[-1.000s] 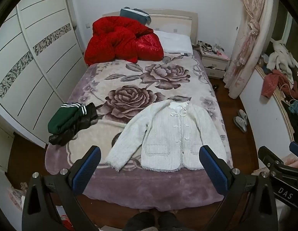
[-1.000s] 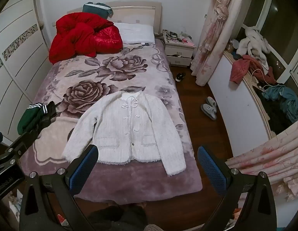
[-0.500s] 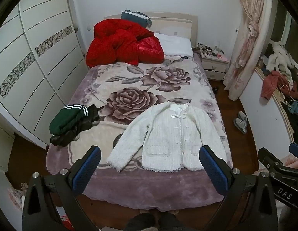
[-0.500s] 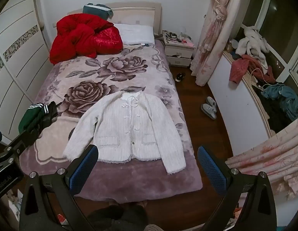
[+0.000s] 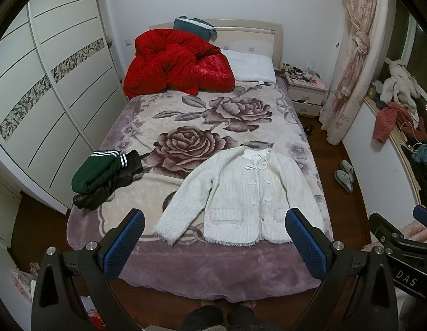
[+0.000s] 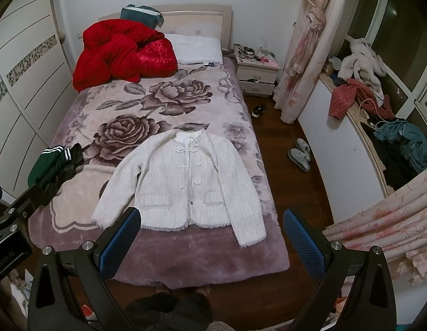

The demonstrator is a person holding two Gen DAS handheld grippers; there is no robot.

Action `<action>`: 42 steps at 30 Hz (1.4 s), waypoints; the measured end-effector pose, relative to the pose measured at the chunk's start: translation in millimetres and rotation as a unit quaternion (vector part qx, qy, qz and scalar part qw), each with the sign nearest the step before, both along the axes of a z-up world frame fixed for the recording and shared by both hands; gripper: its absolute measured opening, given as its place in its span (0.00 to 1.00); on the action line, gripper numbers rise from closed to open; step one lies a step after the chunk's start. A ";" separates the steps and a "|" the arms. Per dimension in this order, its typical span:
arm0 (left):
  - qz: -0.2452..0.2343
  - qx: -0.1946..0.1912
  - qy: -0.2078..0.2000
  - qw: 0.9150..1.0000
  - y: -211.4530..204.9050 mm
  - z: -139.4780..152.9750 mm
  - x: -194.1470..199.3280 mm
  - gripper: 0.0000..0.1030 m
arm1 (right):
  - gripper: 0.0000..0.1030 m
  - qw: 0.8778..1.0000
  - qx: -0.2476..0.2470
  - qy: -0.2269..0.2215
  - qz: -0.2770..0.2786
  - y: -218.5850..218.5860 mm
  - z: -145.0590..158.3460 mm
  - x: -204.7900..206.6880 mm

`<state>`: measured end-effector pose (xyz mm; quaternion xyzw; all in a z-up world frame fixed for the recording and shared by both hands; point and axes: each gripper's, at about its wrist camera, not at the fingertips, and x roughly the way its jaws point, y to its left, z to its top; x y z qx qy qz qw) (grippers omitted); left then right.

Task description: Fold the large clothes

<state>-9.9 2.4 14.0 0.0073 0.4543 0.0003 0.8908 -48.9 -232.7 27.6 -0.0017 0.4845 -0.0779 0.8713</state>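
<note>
The white cardigan (image 5: 248, 195) lies flat, front up, sleeves spread, at the foot end of the rose-patterned blanket (image 5: 185, 115); a green and black clothes heap (image 5: 103, 178) sits at its 9 o'clock. Left gripper (image 5: 212, 237) and right gripper (image 6: 210, 234) hang released above, holding nothing

Fuzzy knit jacket (image 5: 249, 195), plush blanket (image 5: 213, 264)

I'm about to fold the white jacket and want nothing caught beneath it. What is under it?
The white jacket lies flat, front up, on the flowered blanket. Only blanket shows around its edges; whatever lies directly beneath it is covered.
</note>
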 end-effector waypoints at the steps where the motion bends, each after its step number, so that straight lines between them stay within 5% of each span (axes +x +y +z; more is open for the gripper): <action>1: 0.000 0.000 -0.001 1.000 0.1 -0.2 -0.3 1.00 | 1.00 1.000 -0.001 0.000 0.000 0.2 -0.1 -0.1; 42: 0.000 0.000 -0.005 1.000 0.2 0.9 -2.9 1.00 | 1.00 1.000 0.000 -0.002 0.000 -0.4 3.6 -0.2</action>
